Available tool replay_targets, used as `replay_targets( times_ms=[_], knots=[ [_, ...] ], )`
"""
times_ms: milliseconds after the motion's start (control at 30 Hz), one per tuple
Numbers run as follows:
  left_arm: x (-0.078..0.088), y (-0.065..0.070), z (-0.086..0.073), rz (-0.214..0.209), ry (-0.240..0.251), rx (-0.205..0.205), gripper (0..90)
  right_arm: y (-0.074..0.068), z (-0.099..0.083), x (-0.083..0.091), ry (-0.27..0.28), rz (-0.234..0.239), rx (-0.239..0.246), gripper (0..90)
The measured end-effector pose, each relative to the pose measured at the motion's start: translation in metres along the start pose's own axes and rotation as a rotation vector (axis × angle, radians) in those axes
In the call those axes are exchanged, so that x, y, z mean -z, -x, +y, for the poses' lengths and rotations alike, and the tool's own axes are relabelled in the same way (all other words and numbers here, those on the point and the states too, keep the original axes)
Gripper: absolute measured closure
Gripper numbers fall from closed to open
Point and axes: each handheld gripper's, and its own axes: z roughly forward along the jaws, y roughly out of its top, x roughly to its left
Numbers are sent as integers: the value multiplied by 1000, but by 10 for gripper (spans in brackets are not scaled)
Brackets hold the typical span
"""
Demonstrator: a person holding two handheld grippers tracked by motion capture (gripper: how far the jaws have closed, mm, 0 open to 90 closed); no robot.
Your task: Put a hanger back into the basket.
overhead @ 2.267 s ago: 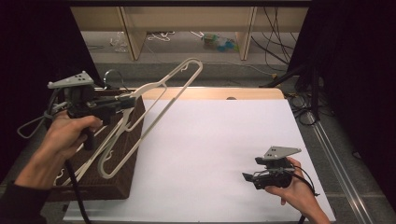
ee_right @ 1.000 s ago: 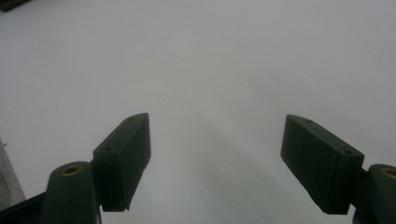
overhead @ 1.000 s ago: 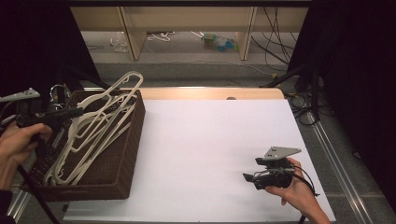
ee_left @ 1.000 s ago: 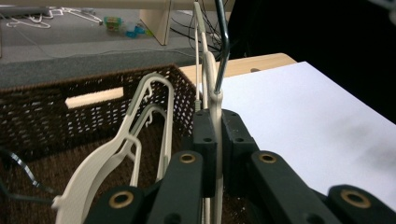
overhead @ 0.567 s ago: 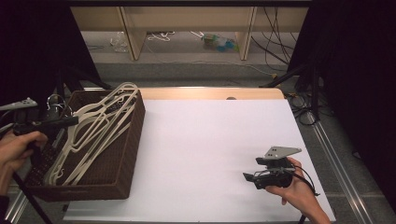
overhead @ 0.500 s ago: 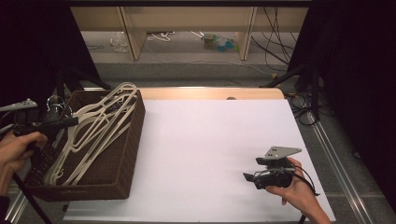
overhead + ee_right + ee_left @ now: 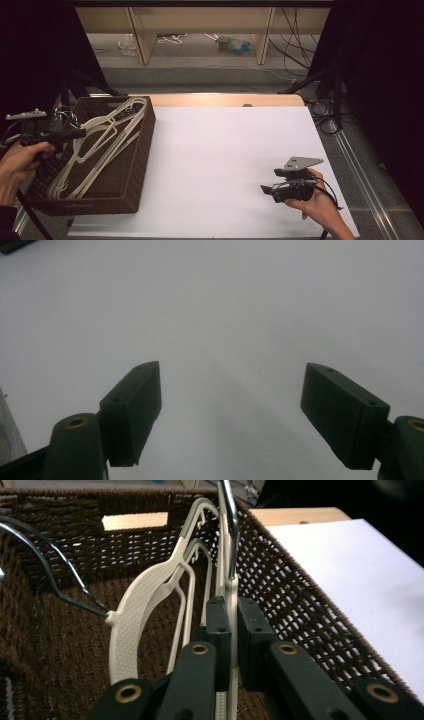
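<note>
Left gripper (image 7: 231,611) is clamped on the thin neck of a white plastic hanger (image 7: 227,587), its two black pads pressed against the stem just below the metal hook. In the high view the left gripper (image 7: 75,134) sits over the left part of a dark brown woven basket (image 7: 135,165), and the held hanger (image 7: 107,131) lies slanted inside it, its far end leaning on the basket's far rim. A second white hanger (image 7: 135,615) with a textured shoulder lies beside it in the basket. Over at the near right of the white table (image 7: 220,150), the right gripper (image 7: 267,190) rests in the person's hand, jaws spread wide with nothing between them, just above the bare surface.
</note>
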Motion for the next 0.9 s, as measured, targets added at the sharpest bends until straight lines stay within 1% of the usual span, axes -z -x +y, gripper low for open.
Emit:
replay_targets(
  times_ms=[33, 67, 100, 133, 167, 200, 233, 267, 333, 367, 400, 433, 467, 567, 600, 633, 667, 733, 833, 867, 900],
  knots=[
    [-1, 0, -1, 37, -11, 4, 837, 0, 1, 2, -17, 10, 0, 251],
    [-2, 0, -2, 64, -25, 2, 821, 0, 1, 2, -22, 12, -6, 251],
    [-3, -1, -3, 72, -31, -2, 813, 0, 1, 2, -19, 10, -3, 251],
    [-3, -3, -4, 84, -23, 6, 804, 1, 1, 2, -16, 8, 3, 251],
    [-2, -4, -4, 111, -7, 23, 780, 1, 1, 2, -16, 8, 2, 251],
    [-1, -5, -5, 117, -5, 24, 754, -1, 0, 0, -2, 4, -4, 251],
    [0, -5, -5, 124, -9, 25, 749, -1, 1, 2, -23, 11, -9, 251],
    [0, -4, -5, 140, -19, 30, 723, -1, 1, 2, -25, 13, -8, 251],
    [2, -3, -5, 217, -74, 41, 597, -1, 1, 2, -28, 13, -11, 252],
    [2, -1, -5, 246, -80, 31, 567, 0, 1, 1, -22, 10, -6, 251],
    [4, 0, -5, 244, -78, 38, 559, 0, 1, 1, -28, 10, -7, 251],
    [6, 3, -4, 239, -64, 58, 527, 0, 1, 1, -32, 10, -7, 251],
    [7, 7, -3, 243, -55, 60, 491, 0, 0, 0, -25, 6, -1, 251],
    [9, 22, 0, 241, -43, 32, 454, -2, 0, -2, -9, 6, -9, 251],
    [9, 27, 1, 238, -32, 26, 433, -1, 0, 0, -28, 12, -2, 251],
    [9, 34, 3, 232, -18, 16, 423, -1, 1, 0, -27, 13, -3, 251],
    [8, 40, 4, 213, -3, 7, 422, -1, 1, 0, -18, 10, 7, 251],
    [5, 54, 5, 182, 21, -9, 398, 0, 1, 0, -16, 11, 7, 251],
    [-1, 77, 5, 119, 35, -29, 367, -2, 0, 1, -16, 11, -12, 251],
    [-4, 85, 5, 99, 38, -47, 365, -2, 0, 0, -2, 8, -21, 250],
    [-6, 94, 5, 78, 53, -58, 362, -2, 0, -1, 5, 5, -20, 250]
  ],
)
